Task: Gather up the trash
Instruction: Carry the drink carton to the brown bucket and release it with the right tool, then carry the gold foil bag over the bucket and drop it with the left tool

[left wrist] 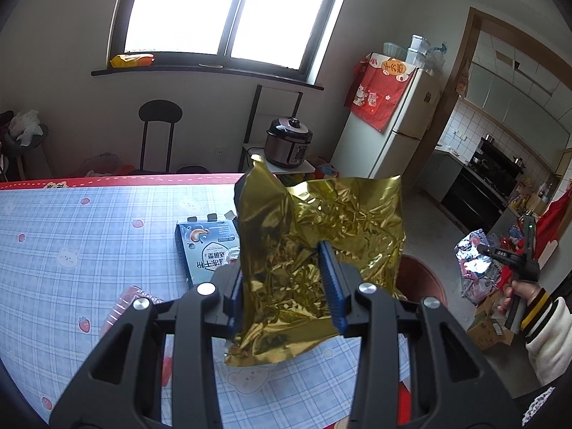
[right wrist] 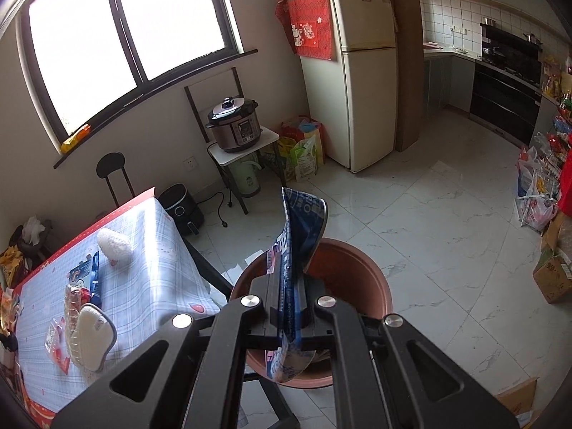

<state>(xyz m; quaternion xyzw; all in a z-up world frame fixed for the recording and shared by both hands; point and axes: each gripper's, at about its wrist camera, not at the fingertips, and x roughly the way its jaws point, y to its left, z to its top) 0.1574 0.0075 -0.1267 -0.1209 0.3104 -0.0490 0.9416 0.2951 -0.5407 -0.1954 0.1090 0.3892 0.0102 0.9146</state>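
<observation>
The left claw [left wrist: 286, 282] is clenched on a crumpled gold foil bag [left wrist: 314, 246], its blue ridged pads [left wrist: 330, 279] pinching the sheet near its lower half so the rest stands up, creased and mirror-bright, above the near right edge of the bench [left wrist: 89, 221]. The right claw [right wrist: 291, 307] is clamped tight on a blue printed snack wrapper [right wrist: 296, 243], thin and glossy with a silvery inside, folded flat between the jaws and curling over at the top. It hangs directly above the terracotta-coloured round bin [right wrist: 350, 271], a smooth plastic tub standing on the marble-patterned floor just right of the bench.

The step in hand looks like dropping both pieces into the bin. Light film tends to cling to rubber pads and drift sideways, so the right claw would do well to sink low over the mouth before letting go, then give way for the left. The foil bag is wide and springy; bring it well over the rim's middle so it does not catch the edge.

On the checked vinyl bench cover remain a blue box [left wrist: 203, 246], a white mesh pad [right wrist: 94, 336] and clear red-printed wrappers [right wrist: 59, 343].
</observation>
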